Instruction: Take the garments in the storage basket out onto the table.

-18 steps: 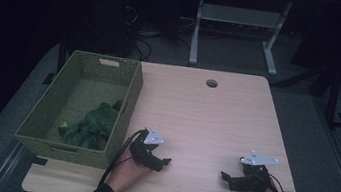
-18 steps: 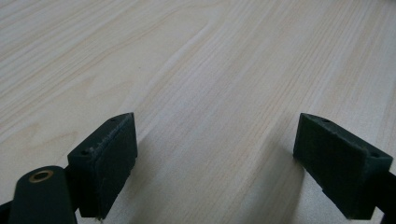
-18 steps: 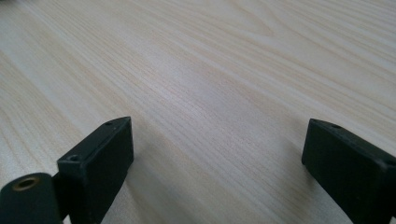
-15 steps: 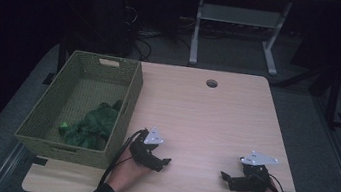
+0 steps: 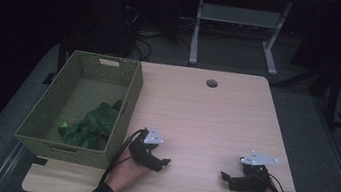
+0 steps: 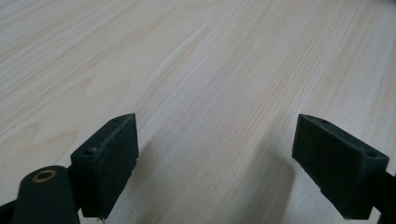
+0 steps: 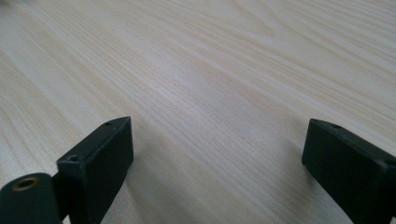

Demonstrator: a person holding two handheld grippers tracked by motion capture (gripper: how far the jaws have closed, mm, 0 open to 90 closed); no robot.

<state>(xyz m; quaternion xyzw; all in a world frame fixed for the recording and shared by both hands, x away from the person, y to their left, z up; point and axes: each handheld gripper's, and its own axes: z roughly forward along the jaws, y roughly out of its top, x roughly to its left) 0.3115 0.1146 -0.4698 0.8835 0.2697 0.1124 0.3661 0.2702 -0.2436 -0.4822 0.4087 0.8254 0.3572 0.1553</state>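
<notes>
I'm resting both hands low on the bench (image 5: 216, 112) near its front edge. The left hand-held gripper (image 5: 161, 163) is sitting toward the front left, just beside the basket (image 5: 130, 95), with its jaws standing wide apart over bare wood and nothing between them. The right hand-held gripper (image 5: 225, 177) is lying toward the front right corner, jaws likewise spread and empty, pointing inward at the left one.

The basket is occupying the bench's left edge, and the green cloth (image 5: 91, 126) is lying crumpled inside it, bunched against the near right wall. I judge I'm keeping both tools parked open and well apart so neither cable snags and either one can go for the cloth. The left is nearest the basket, so I'm treating it as the likely one to reach over the rim. The rest of the wood between the grippers is carrying nothing.
</notes>
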